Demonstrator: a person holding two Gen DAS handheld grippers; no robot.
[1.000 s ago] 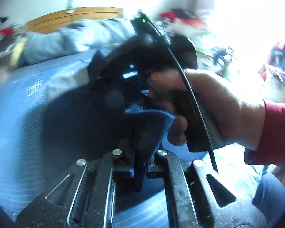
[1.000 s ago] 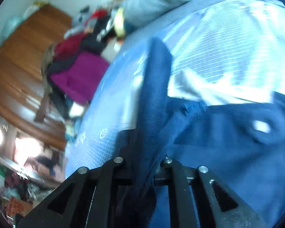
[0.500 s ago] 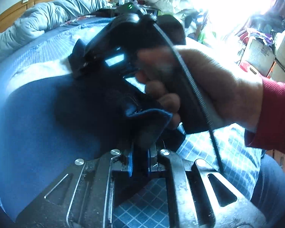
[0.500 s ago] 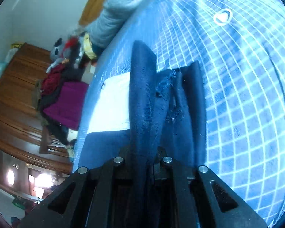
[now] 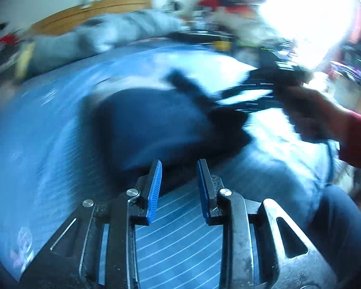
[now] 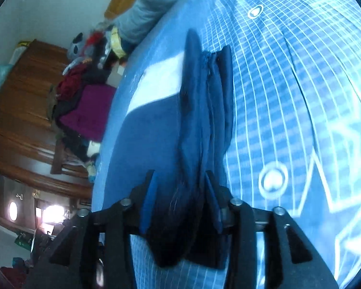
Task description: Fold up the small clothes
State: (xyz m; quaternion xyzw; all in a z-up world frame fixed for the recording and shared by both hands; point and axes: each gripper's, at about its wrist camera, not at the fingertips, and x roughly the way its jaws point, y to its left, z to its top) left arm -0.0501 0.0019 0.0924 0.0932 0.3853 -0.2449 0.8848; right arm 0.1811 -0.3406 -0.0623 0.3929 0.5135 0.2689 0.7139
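Observation:
A small navy garment (image 5: 151,118) lies folded on the blue checked bedsheet (image 5: 48,144); it also shows in the right wrist view (image 6: 163,130). My left gripper (image 5: 179,168) is open and empty, just short of the garment's near edge. My right gripper (image 6: 178,180) is open, its jaws spread with a bunched fold of the garment lying loose between them. In the left wrist view the right gripper (image 5: 284,82) is held by a hand in a red sleeve at the garment's right end.
A grey duvet (image 5: 103,36) and wooden headboard (image 5: 93,9) lie at the far side of the bed. A pile of clothes (image 6: 84,101) and a wooden wardrobe (image 6: 16,110) stand beside the bed. A white patch of fabric (image 6: 161,82) lies under the garment's far end.
Both grippers have opened and let go of the navy garment. My left gripper has pulled back from it; the garment now lies on the bed.

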